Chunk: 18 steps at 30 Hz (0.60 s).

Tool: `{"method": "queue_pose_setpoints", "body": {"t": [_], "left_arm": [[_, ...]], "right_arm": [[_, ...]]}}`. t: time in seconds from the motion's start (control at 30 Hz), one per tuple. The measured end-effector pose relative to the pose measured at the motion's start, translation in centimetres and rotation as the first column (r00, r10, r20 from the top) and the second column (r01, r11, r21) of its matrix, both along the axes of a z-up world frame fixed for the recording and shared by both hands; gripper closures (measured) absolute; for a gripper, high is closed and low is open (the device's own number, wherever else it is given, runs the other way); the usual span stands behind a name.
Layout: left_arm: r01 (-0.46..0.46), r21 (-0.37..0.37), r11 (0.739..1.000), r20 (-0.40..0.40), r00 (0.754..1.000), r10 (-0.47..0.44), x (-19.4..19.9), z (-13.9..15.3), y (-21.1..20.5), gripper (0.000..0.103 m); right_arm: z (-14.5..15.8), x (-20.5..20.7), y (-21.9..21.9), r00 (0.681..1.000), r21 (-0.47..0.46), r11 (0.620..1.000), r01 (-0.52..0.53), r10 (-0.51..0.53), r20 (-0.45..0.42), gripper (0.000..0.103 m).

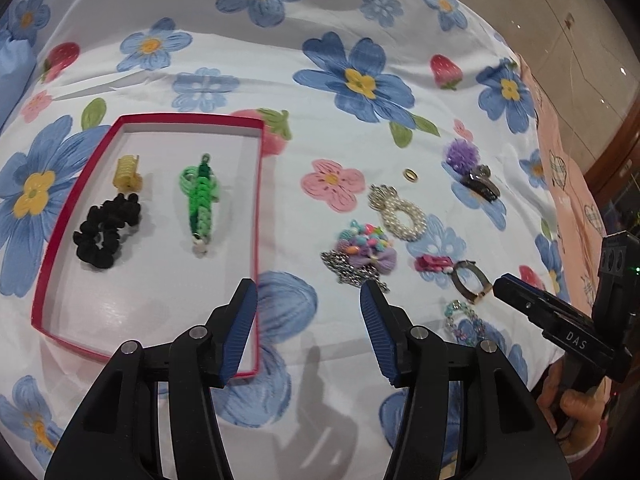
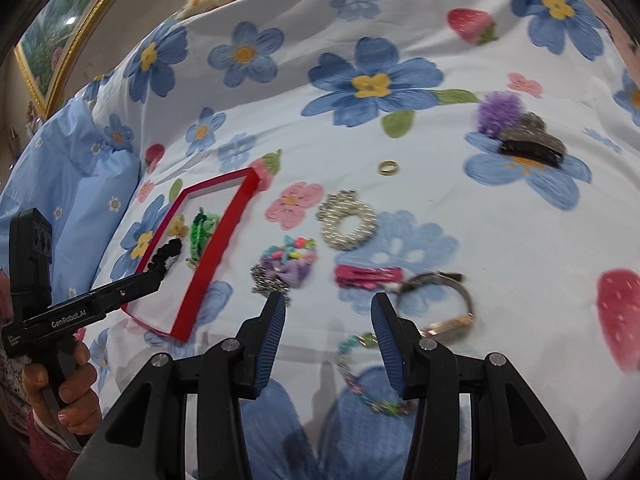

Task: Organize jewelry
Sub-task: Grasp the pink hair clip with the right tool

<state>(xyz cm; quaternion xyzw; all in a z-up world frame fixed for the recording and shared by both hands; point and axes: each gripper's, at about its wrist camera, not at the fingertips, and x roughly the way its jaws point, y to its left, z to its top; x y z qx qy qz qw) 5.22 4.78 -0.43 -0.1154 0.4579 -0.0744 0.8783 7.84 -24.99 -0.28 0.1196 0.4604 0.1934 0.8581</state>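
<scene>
Jewelry (image 1: 400, 216) lies scattered over a flower-print bedsheet (image 1: 360, 20) beside a red-rimmed tray (image 1: 258, 200), seen first from the left wrist. Three pieces sit inside the tray: a yellow claw clip (image 1: 127, 174), a black scrunchie (image 1: 106, 232) and a green braided bracelet (image 1: 199, 200). To its right, on the cloth, wait a pearl hoop (image 1: 401, 216), a bead-and-chain cluster (image 1: 362, 254), a pink clip (image 1: 432, 263), a metal bangle (image 1: 472, 282), a small gold ring (image 1: 411, 175), and a purple pompom (image 1: 462, 152) touching a dark hair claw (image 1: 482, 184). The left gripper (image 1: 308, 304) hangs over the tray's near right corner, jaws apart and empty. The right gripper (image 1: 500, 286) enters from the right edge near the bangle.

From the right wrist, the right gripper (image 2: 328, 320) also stands parted with nothing between its blue pads (image 2: 272, 340), above a pastel beaded bracelet (image 2: 360, 372) that runs partly behind the right finger. The bangle (image 2: 440, 300) and pink clip (image 2: 366, 276) lie just beyond. The left gripper (image 2: 154, 276) reaches towards the tray (image 2: 212, 256).

The step in hand appears to be fetching the next loose piece; that calls for lowering open jaws squarely over one item, probably the beaded bracelet or bangle, without snagging neighbours.
</scene>
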Motion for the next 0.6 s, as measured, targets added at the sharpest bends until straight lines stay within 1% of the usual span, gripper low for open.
{"method": "queue_pose_setpoints", "body": {"t": [0.3,0.6], "left_arm": [[0.077,0.029,0.997,-0.016,0.997,-0.076,-0.1,-0.8,-2.7,0.051],[0.142,0.044,0.989,-0.031,0.99,-0.141,1.1,-1.8,-5.6,0.051]], "right_arm": [[-1.0,-1.2,-3.6,0.997,-0.013,0.997,0.073,-0.073,-0.014,0.056],[-2.2,-0.5,-5.2,0.994,-0.027,0.994,0.103,-0.104,-0.031,0.056]]}}
